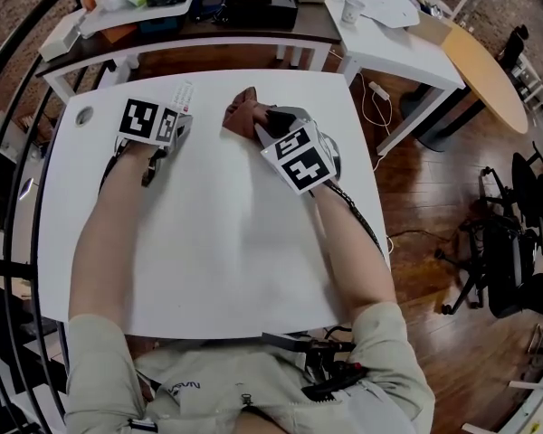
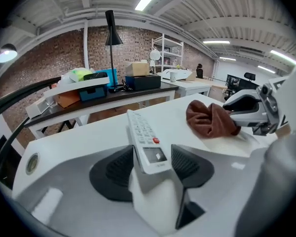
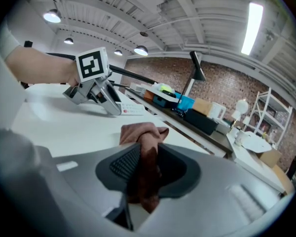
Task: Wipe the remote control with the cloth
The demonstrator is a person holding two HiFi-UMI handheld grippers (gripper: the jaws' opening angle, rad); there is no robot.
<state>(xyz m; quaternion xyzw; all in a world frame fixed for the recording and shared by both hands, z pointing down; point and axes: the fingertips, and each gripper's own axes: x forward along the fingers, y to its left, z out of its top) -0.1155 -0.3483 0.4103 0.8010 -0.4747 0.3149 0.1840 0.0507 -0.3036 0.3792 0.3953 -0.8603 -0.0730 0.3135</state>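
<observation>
A white remote control (image 1: 180, 96) with a red button lies at the far side of the white table (image 1: 226, 242). Its near end (image 2: 149, 149) sits between the pads of my left gripper (image 2: 152, 156), which press on both its edges. To its right is a brown cloth (image 1: 242, 114), bunched up. My right gripper (image 1: 264, 127) is shut on the cloth (image 3: 144, 135), which hangs between its pads and spills out in front. The cloth (image 2: 209, 118) rests on the table a short way right of the remote, apart from it. My left gripper (image 3: 108, 102) shows at the remote in the right gripper view.
Behind the table a dark desk (image 1: 208, 21) carries boxes, a blue bin and a black lamp (image 2: 111, 38). A second white table (image 1: 389, 48) with a cup stands at the back right. A round grommet (image 1: 83, 115) sits in the table's far left corner. Black railing (image 1: 18, 152) curves along the left.
</observation>
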